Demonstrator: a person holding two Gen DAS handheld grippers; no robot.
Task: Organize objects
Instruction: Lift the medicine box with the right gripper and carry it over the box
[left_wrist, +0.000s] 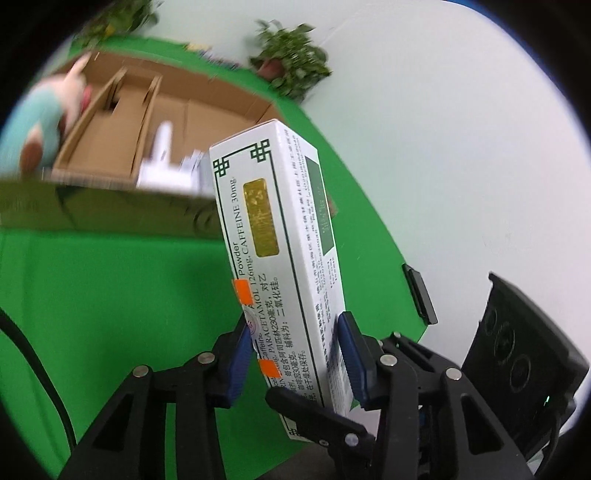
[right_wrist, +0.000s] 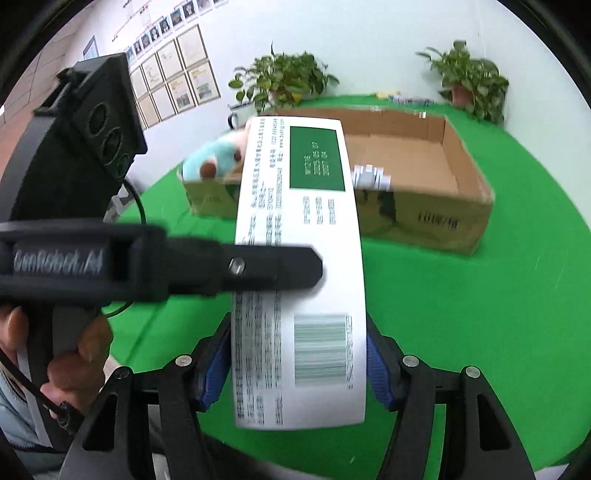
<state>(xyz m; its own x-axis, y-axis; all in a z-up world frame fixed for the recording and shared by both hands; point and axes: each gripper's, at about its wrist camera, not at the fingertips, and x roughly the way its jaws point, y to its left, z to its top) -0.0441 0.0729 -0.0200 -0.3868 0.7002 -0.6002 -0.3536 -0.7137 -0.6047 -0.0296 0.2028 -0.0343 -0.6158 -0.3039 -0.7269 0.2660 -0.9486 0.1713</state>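
Observation:
A long white medicine box (left_wrist: 275, 236) with green trim and a gold label stands between both grippers, above the green table. My left gripper (left_wrist: 295, 350) is shut on its lower part, blue pads on both sides. My right gripper (right_wrist: 297, 354) is shut on the same box (right_wrist: 299, 258), near the barcode end. The left gripper's finger (right_wrist: 258, 267) crosses the box in the right wrist view. An open cardboard box (right_wrist: 424, 218) sits beyond, with dividers (left_wrist: 146, 107) and small white packages (left_wrist: 166, 166) inside.
A plush toy in light blue (right_wrist: 212, 158) leans at the cardboard box's left end. Two potted plants (right_wrist: 280, 81) (right_wrist: 469, 81) stand at the table's far edge by the white wall. A person's hand (right_wrist: 74, 354) holds the left gripper's handle.

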